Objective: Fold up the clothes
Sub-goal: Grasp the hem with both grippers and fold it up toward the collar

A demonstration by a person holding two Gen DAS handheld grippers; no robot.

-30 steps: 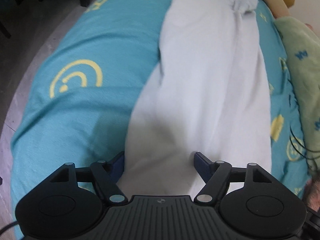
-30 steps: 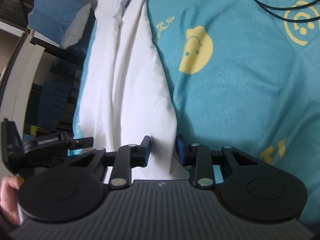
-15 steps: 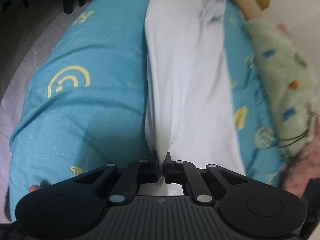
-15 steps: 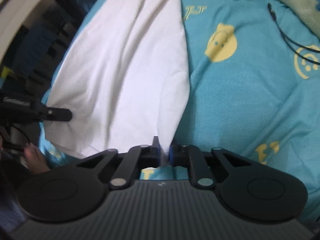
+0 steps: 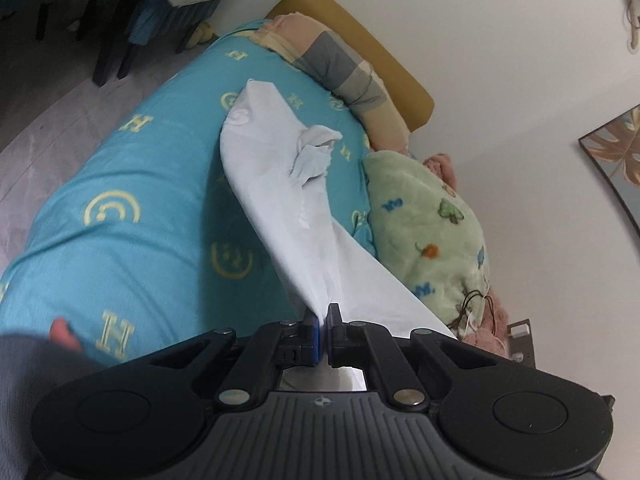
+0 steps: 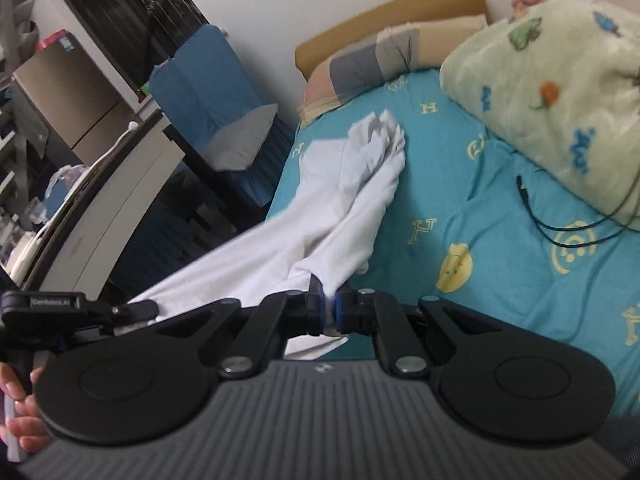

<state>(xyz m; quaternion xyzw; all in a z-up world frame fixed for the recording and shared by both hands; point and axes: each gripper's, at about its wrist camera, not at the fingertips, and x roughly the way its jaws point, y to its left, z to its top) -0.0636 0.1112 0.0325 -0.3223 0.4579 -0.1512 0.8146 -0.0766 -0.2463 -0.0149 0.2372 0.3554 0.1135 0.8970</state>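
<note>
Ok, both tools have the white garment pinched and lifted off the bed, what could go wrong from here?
Each tool, left and right, pinches only a thin edge of the white garment, so the cloth could slip free. The far end lies bunched on the bedspread; folding over it may trap wrinkles. A black cable lies nearby and might snag.

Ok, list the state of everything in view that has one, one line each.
Left gripper: jaws shut on the white garment's near edge.
Right gripper: jaws shut on the same edge.
White garment: near end lifted, far end bunched on the bed.
Black cable: unplugged, loose on the teal bedsheet.
</note>
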